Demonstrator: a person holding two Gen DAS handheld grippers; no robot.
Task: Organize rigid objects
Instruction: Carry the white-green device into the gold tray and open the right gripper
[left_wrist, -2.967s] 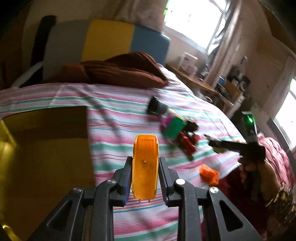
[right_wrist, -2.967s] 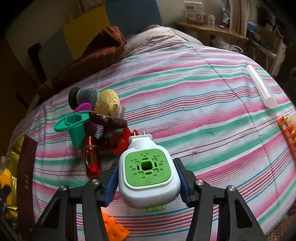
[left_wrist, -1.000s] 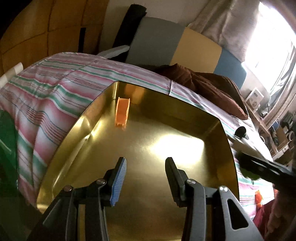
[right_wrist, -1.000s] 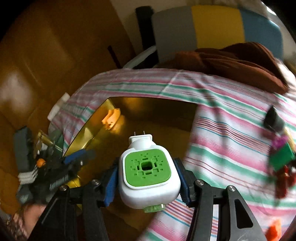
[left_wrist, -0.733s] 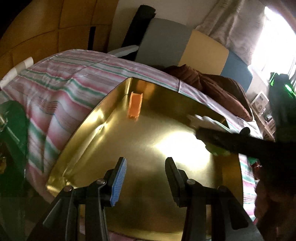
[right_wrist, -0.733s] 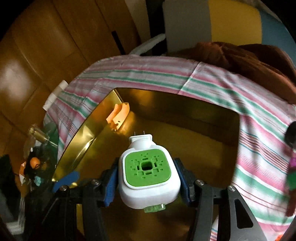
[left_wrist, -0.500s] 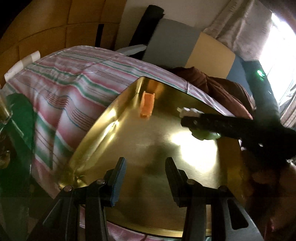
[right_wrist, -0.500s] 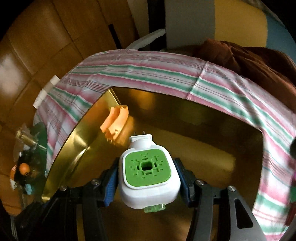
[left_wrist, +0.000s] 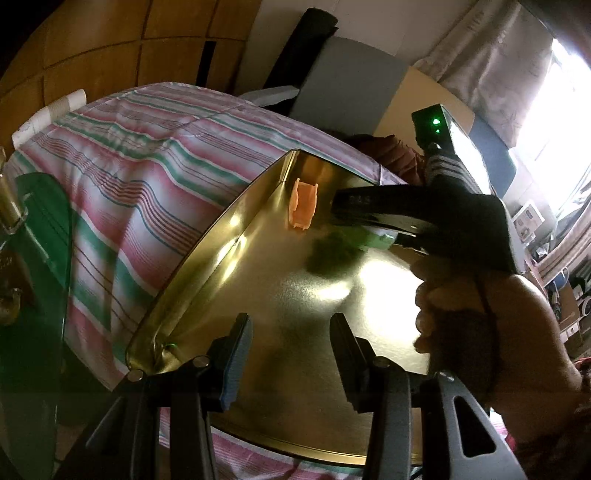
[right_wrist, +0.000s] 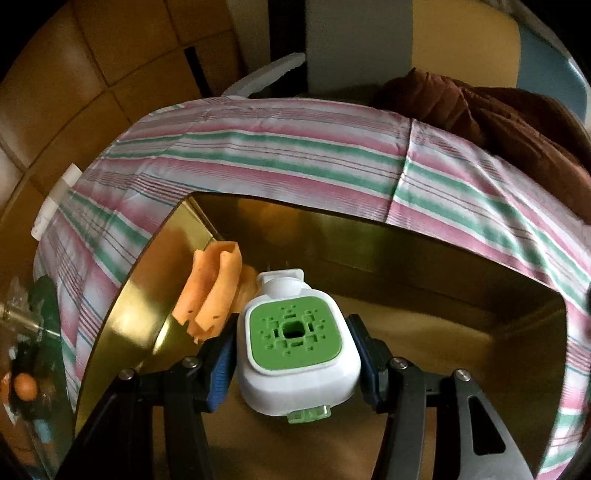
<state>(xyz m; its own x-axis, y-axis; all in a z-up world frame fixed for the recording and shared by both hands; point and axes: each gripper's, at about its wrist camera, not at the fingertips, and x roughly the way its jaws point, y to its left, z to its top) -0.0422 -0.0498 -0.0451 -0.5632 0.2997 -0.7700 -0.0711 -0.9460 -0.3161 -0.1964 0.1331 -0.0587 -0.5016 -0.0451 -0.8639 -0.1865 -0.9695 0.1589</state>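
Note:
A gold metal tray (left_wrist: 207, 266) lies on the striped bed cover; it also shows in the right wrist view (right_wrist: 122, 306). An orange plastic piece (left_wrist: 303, 203) lies in its far left corner, also seen close up in the right wrist view (right_wrist: 212, 291). My right gripper (right_wrist: 293, 341) holds a white plug-in device with a green face (right_wrist: 295, 332) low inside the tray, right beside the orange piece; the jaws look slightly parted around it. From the left wrist view the right gripper (left_wrist: 332, 212) reaches in from the right. My left gripper (left_wrist: 290, 358) is open and empty over the tray's near edge.
The pink, green and white striped cover (left_wrist: 140, 177) surrounds the tray. A brown blanket (right_wrist: 498, 107) and a grey, yellow and blue headboard (right_wrist: 406, 40) lie beyond. A green glass side table (left_wrist: 33, 266) with small items stands at the left. Wooden wall panels (left_wrist: 110, 48) are behind.
My right gripper has lowered the white and green device into the tray next to the orange piece, and its jaws have eased apart. My left gripper has drawn back toward the tray's near edge.

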